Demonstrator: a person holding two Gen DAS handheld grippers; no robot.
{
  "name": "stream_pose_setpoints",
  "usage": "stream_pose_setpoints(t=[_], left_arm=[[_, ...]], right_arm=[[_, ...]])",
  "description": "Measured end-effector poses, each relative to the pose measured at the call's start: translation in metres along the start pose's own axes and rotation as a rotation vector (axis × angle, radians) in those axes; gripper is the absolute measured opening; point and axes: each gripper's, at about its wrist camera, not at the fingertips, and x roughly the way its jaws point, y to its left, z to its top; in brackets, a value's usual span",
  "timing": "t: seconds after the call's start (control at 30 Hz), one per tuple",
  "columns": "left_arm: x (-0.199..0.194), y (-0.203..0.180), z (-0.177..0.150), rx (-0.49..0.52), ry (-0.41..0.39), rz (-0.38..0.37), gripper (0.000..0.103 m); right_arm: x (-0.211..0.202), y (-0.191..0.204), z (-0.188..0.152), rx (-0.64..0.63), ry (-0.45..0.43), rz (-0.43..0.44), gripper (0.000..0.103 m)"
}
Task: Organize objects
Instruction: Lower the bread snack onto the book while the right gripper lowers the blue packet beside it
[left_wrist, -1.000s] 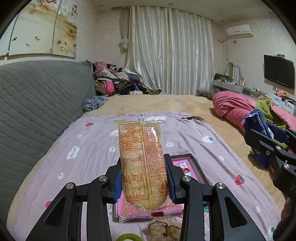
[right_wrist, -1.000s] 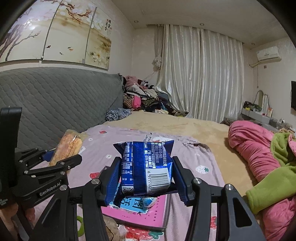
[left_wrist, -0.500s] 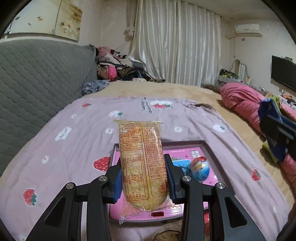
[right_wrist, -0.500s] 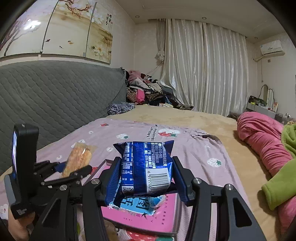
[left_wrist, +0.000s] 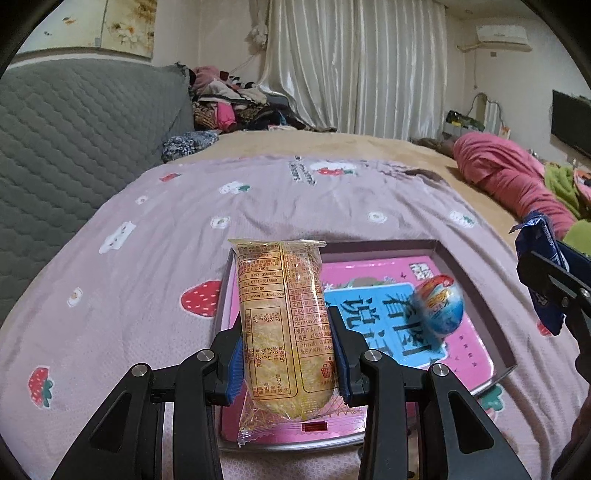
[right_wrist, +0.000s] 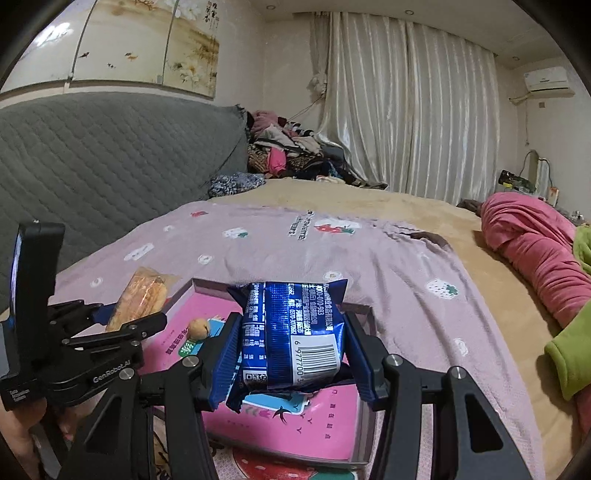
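Over the shallow grey tray (left_wrist: 476, 291) with its pink printed liner, on the strawberry-print lilac bedspread (left_wrist: 155, 236), our left gripper (left_wrist: 288, 354) clamps a yellow cellophane-wrapped cake (left_wrist: 284, 325) and our right gripper (right_wrist: 291, 354) clamps a shiny blue barcoded snack packet (right_wrist: 295, 332). "GenRobot.AI" reads on the left gripper in the right view only. Only the left view shows a blue foil egg (left_wrist: 441, 306) in the tray; the packets hide part of the liner.

The blue egg toy (left_wrist: 441, 304) is blurred; the tray's near edge (left_wrist: 288, 445) is hidden.
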Motion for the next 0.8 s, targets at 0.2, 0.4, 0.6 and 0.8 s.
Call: stream_pose_setpoints(t=[0.2, 0.4, 0.6, 0.8], left_arm=[[0.012, -0.002, -0.006, 0.003, 0.045, -0.006, 0.04], [0.021, -0.003, -0.01, 0.002, 0.081, -0.011, 0.04], [0.029, 0.0, -0.013, -0.002, 0.126, -0.019, 0.04], [0.038, 0.0, -0.017, 0.008, 0.163, -0.018, 0.04]], right_arm=[[0.008, 0.005, -0.006, -0.025, 0.034, -0.008, 0.054], [0.024, 0.001, -0.014, -0.023, 0.109, 0.023, 0.054], [0.045, -0.003, -0.028, -0.022, 0.21, 0.038, 0.054], [0.061, -0.005, -0.04, -0.02, 0.296, 0.049, 0.054]])
